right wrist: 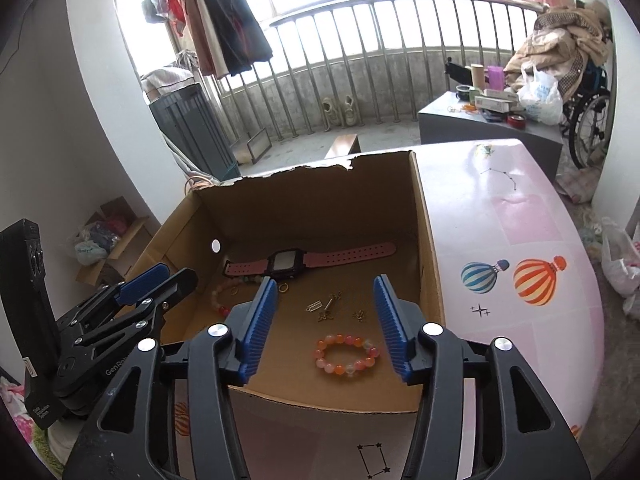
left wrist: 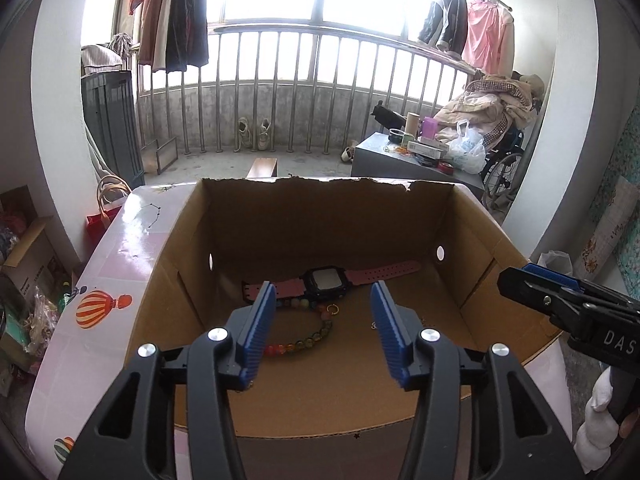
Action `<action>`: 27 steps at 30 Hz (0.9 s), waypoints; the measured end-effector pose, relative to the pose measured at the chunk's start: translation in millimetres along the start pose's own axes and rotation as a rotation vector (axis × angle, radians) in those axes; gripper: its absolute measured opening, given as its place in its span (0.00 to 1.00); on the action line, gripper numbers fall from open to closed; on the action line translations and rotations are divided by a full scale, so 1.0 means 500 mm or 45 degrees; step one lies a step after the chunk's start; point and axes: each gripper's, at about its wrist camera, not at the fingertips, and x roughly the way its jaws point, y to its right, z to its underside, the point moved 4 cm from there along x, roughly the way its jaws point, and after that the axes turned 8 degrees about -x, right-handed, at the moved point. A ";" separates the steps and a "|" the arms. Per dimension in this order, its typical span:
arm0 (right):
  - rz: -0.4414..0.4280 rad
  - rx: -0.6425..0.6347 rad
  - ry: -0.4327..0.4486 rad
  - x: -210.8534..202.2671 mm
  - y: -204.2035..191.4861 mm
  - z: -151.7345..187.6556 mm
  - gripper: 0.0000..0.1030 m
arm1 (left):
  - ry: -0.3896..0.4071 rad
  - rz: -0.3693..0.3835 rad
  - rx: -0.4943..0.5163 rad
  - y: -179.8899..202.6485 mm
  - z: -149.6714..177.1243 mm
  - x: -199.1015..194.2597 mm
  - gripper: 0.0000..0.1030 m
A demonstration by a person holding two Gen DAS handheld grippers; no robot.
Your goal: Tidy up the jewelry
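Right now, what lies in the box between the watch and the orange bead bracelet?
In the right wrist view, small metal charms lie on the box floor between the watch and the orange bead bracelet; otherwise bare cardboard.

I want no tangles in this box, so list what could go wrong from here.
1. The small metal charms lie loose near the orange bead bracelet; the open right gripper might nudge or scatter them.
2. The multicoloured bead bracelet lies close to the pink-strapped watch and a gold ring, so the left gripper may snag a neighbour.
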 end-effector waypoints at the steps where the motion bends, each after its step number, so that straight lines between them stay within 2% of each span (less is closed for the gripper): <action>1: 0.012 -0.001 0.011 -0.007 -0.001 0.001 0.57 | 0.002 -0.003 -0.002 0.000 0.001 -0.006 0.53; 3: 0.047 0.000 0.032 -0.023 -0.003 0.002 0.63 | 0.005 -0.003 -0.008 -0.002 0.002 -0.020 0.59; 5: 0.084 -0.003 0.062 -0.043 -0.007 0.004 0.73 | 0.011 -0.007 -0.016 -0.005 0.002 -0.037 0.66; 10: 0.175 -0.011 0.140 -0.092 -0.024 0.015 0.84 | 0.066 0.002 -0.019 -0.019 0.003 -0.092 0.77; 16: 0.205 0.021 0.201 -0.148 -0.046 0.020 0.88 | 0.062 0.011 -0.061 -0.031 0.003 -0.148 0.82; 20: 0.229 0.010 0.195 -0.162 -0.058 0.030 0.88 | 0.070 -0.016 -0.044 -0.030 0.013 -0.179 0.84; 27: 0.328 -0.036 0.282 -0.187 -0.071 0.066 0.88 | 0.180 -0.091 0.024 -0.022 0.044 -0.226 0.87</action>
